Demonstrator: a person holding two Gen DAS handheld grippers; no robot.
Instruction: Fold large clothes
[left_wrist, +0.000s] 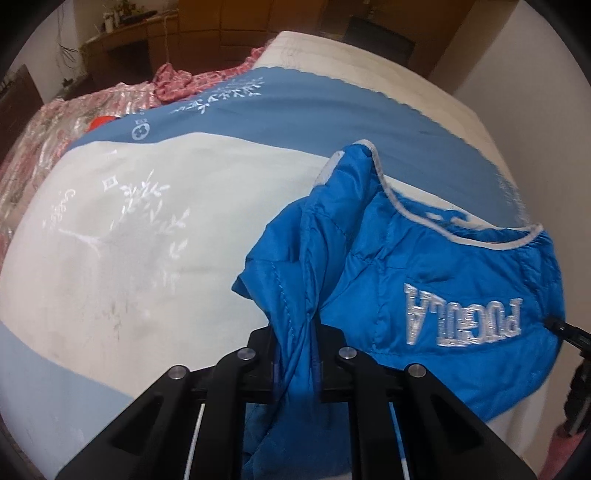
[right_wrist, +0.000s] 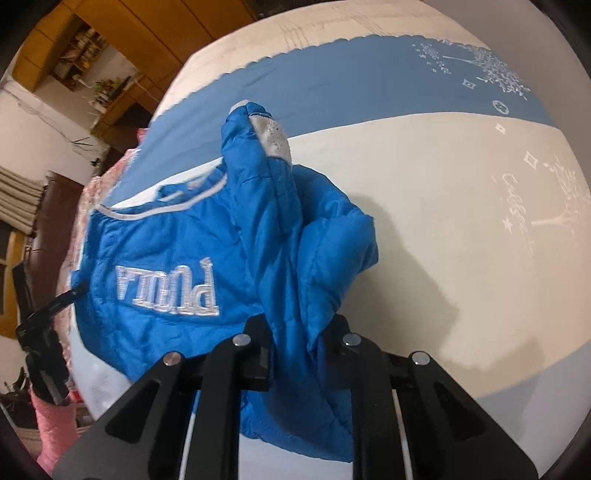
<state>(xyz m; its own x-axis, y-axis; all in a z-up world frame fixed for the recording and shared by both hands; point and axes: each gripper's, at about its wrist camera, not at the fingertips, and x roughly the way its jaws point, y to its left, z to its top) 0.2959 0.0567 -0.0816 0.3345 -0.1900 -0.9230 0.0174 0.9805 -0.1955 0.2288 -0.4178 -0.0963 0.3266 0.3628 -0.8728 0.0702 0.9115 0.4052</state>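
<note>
A bright blue padded jacket (left_wrist: 424, 280) with grey trim and white embroidered lettering hangs between my two grippers above a bed. My left gripper (left_wrist: 295, 332) is shut on a bunched fold of the jacket. My right gripper (right_wrist: 299, 339) is shut on another bunched fold of the same jacket (right_wrist: 177, 251). The right gripper also shows at the right edge of the left wrist view (left_wrist: 569, 328), and the left gripper at the left edge of the right wrist view (right_wrist: 70, 295). A grey-tipped sleeve cuff (right_wrist: 271, 134) sticks up above the fabric.
The bed carries a white and blue sheet (left_wrist: 122, 236) with a white tree print. A pink patterned quilt (left_wrist: 74, 122) lies at its far left. Wooden cabinets (left_wrist: 147, 40) and a desk stand beyond the bed. A pink sleeve (right_wrist: 55, 424) shows at lower left.
</note>
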